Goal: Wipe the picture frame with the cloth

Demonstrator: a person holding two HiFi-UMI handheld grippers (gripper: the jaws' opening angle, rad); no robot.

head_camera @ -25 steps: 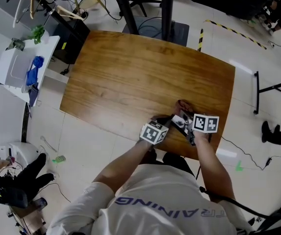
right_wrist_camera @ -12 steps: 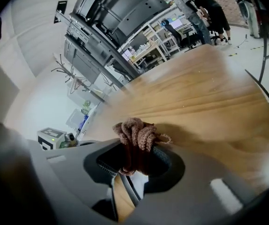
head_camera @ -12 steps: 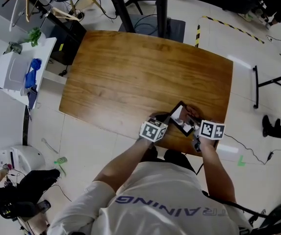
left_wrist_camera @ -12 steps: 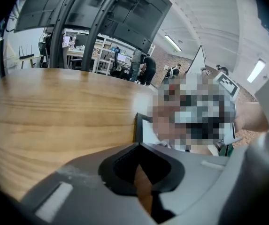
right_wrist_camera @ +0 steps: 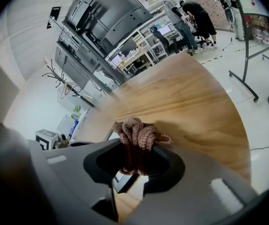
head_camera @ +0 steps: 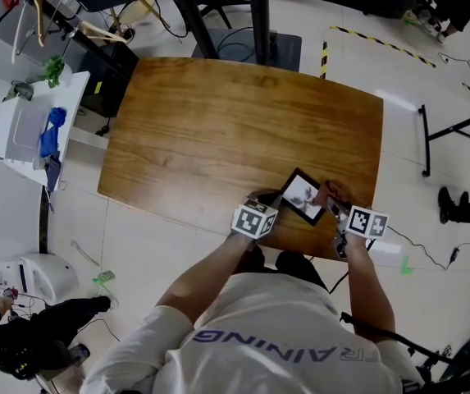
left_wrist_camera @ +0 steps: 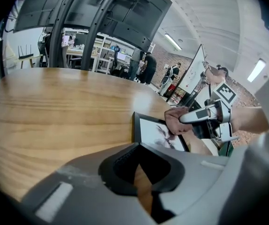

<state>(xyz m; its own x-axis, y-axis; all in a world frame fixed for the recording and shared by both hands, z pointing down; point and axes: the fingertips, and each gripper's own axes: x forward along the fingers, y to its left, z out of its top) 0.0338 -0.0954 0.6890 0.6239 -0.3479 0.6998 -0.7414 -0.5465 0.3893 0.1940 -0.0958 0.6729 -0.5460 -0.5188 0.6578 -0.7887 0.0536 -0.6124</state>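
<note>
A black picture frame (head_camera: 303, 195) with a pale print lies near the front right edge of the wooden table (head_camera: 218, 121). My left gripper (head_camera: 274, 206) is at the frame's left corner. In the left gripper view the frame (left_wrist_camera: 158, 134) runs down into my left gripper (left_wrist_camera: 143, 182), whose jaws stand closed on its edge. My right gripper (head_camera: 335, 201) is shut on a bunched brown cloth (head_camera: 331, 190) that rests on the frame's right edge. In the right gripper view the cloth (right_wrist_camera: 136, 132) sticks up from my right gripper (right_wrist_camera: 134, 161), above the frame (right_wrist_camera: 125, 182).
A white side table (head_camera: 21, 125) with blue and green items stands left of the table. A black stand's legs (head_camera: 456, 146) and cables lie on the floor to the right. A person in dark clothes (head_camera: 29, 339) crouches at lower left beside a white device (head_camera: 21, 276).
My right gripper has slid the cloth rightward across the frame to its right edge, uncovering the print. The left gripper has stayed at the frame's left corner.
</note>
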